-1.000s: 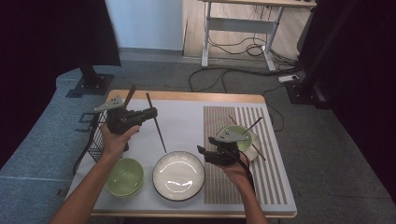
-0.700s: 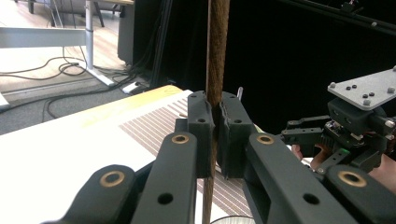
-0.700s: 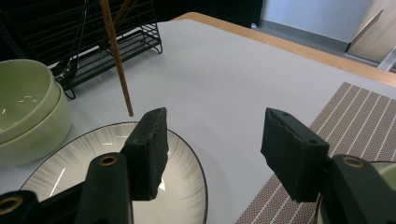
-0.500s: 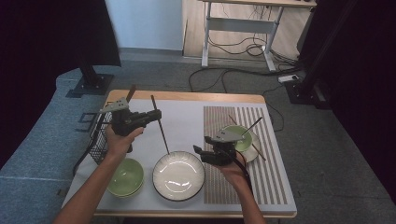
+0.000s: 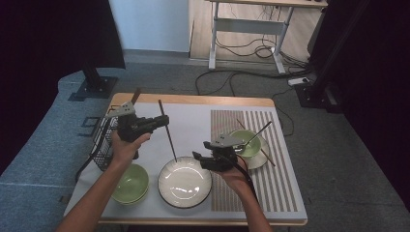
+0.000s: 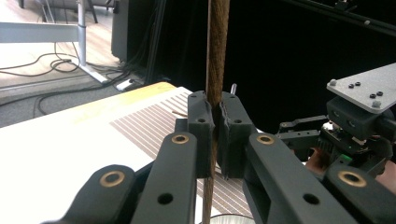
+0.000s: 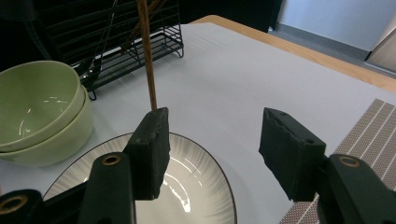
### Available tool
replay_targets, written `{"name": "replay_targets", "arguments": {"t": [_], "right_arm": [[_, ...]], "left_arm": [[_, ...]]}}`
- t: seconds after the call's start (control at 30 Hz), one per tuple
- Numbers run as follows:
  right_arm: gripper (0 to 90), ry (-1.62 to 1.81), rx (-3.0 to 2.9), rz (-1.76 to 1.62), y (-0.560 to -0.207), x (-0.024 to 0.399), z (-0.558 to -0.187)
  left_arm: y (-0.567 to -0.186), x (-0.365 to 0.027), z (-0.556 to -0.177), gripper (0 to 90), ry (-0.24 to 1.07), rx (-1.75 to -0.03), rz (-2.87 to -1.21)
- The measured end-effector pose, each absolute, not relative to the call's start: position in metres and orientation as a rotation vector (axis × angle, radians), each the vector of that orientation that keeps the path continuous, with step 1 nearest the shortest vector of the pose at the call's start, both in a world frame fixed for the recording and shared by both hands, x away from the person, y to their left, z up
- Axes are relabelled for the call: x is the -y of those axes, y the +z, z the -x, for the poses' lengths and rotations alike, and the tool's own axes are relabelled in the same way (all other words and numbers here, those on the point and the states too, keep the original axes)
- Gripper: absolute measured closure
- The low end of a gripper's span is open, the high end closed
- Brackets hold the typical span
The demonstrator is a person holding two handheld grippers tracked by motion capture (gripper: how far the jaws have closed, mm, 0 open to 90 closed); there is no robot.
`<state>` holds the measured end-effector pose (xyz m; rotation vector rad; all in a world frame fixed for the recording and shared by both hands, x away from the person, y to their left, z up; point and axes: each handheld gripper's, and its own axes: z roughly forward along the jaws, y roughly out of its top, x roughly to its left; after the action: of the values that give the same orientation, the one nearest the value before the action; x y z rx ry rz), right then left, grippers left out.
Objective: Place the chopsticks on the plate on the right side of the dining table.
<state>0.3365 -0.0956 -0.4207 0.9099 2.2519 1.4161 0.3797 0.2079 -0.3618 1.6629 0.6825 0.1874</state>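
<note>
My left gripper is shut on a long brown chopstick, gripping it near the middle. The stick slants down and its lower end hovers at the far rim of a white plate. My right gripper is open, with nothing between its jaws. It hangs just above the plate's right edge and points left toward the stick's lower end. In the right gripper view the chopstick stands just behind the left jaw, over the plate.
A stack of green bowls sits left of the plate. A black wire rack stands at the table's left edge. On the striped mat, a green bowl on a saucer holds utensils.
My right gripper has edged left, closer to the chopstick's lower end. The left gripper and its chopstick have drifted slightly to the right.
</note>
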Motion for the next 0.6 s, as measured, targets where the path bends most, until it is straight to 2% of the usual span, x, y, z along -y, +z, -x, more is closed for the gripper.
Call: {"name": "replay_targets", "arguments": {"t": [0.6], "right_arm": [[45.2, 1.452, -2.261, -0.874, -0.416, 0.078, -0.340]], "left_arm": [[-0.363, -0.205, -0.379, 84.8, 0.172, -0.677, -1.663]]}}
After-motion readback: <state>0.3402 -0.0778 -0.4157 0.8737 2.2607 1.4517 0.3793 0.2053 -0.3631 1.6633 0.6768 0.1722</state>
